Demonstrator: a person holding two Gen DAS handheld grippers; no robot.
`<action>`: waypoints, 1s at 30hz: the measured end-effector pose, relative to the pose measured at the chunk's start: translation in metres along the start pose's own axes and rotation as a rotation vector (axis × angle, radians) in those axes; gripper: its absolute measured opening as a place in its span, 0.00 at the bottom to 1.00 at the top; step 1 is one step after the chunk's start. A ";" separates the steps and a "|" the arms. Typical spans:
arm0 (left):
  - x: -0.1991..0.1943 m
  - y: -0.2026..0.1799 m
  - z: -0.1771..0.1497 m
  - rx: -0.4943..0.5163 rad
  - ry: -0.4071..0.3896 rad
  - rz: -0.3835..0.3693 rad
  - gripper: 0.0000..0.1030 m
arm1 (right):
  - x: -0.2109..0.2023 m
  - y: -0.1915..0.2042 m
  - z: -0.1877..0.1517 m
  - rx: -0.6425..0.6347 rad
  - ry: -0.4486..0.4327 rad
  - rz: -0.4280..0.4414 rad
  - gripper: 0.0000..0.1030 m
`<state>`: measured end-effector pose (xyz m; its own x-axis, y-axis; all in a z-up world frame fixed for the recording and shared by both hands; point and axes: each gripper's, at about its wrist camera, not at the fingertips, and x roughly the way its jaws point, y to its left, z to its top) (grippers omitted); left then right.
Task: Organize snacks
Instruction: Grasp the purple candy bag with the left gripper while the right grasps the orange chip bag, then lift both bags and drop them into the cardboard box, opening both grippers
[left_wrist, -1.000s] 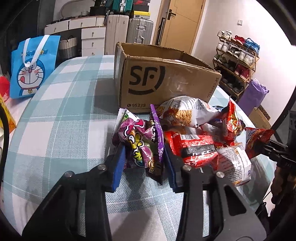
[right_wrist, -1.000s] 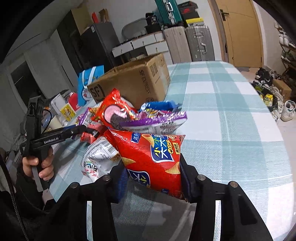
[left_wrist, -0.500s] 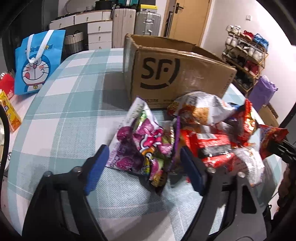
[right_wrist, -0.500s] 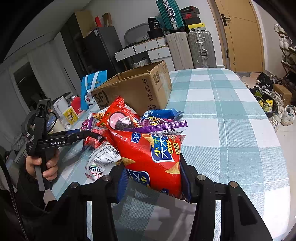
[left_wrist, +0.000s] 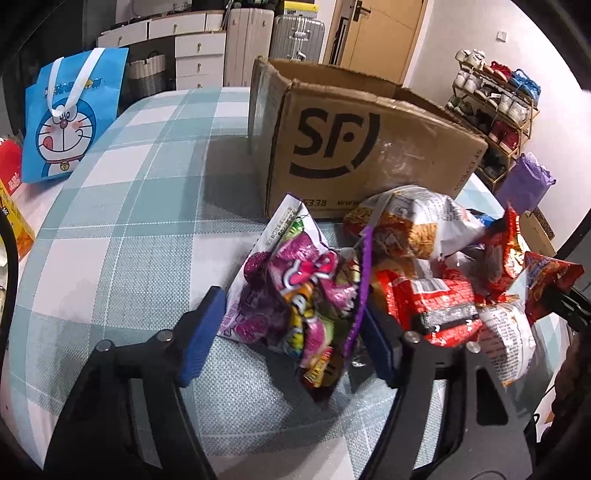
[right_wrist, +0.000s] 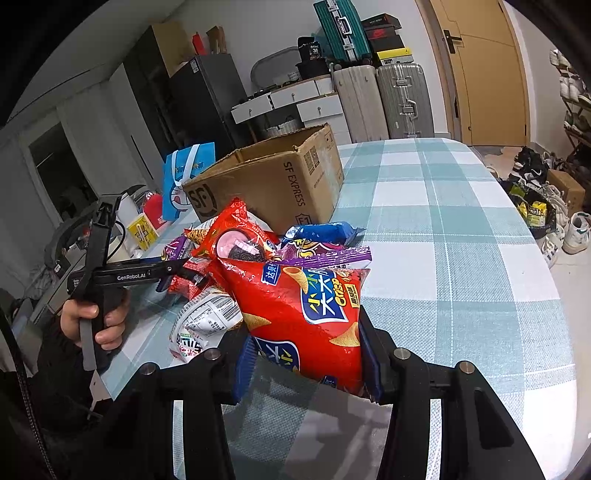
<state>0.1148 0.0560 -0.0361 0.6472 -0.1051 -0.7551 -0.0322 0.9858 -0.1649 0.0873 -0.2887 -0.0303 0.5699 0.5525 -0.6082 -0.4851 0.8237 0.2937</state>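
A heap of snack bags lies on the checked tablecloth in front of an open SF cardboard box (left_wrist: 365, 147). My left gripper (left_wrist: 291, 332) stands open around a purple-pink candy bag (left_wrist: 295, 291); its blue pads are apart from the bag's sides. Beside it lie a red packet (left_wrist: 432, 306) and a white-orange chips bag (left_wrist: 413, 225). My right gripper (right_wrist: 308, 354) is shut on a red Crisp chips bag (right_wrist: 306, 306) and holds it upright. The left gripper (right_wrist: 173, 275) also shows in the right wrist view, at the left of the heap. The box (right_wrist: 273, 181) stands behind the heap.
A blue Doraemon bag (left_wrist: 70, 122) stands at the table's far left edge, with yellow and red packs near it. A blue packet (right_wrist: 321, 230) and a red cookie bag (right_wrist: 236, 240) top the heap. Suitcases, drawers and a shoe rack stand beyond the table (right_wrist: 443, 229).
My left gripper opened and let go of the purple-pink candy bag, which now sits between the spread pads. My right gripper has kept its hold on the red Crisp bag.
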 end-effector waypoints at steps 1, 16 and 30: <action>-0.002 -0.001 -0.001 0.003 0.000 -0.015 0.57 | 0.001 0.000 0.001 0.002 -0.001 0.000 0.47; -0.043 -0.010 -0.014 0.019 -0.100 -0.057 0.37 | -0.009 0.006 0.011 -0.006 -0.038 0.011 0.47; -0.109 -0.029 0.016 0.030 -0.263 -0.070 0.37 | -0.021 0.021 0.044 -0.046 -0.129 0.020 0.47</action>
<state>0.0573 0.0414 0.0606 0.8229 -0.1391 -0.5509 0.0394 0.9812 -0.1889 0.0941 -0.2773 0.0213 0.6389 0.5832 -0.5017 -0.5257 0.8071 0.2688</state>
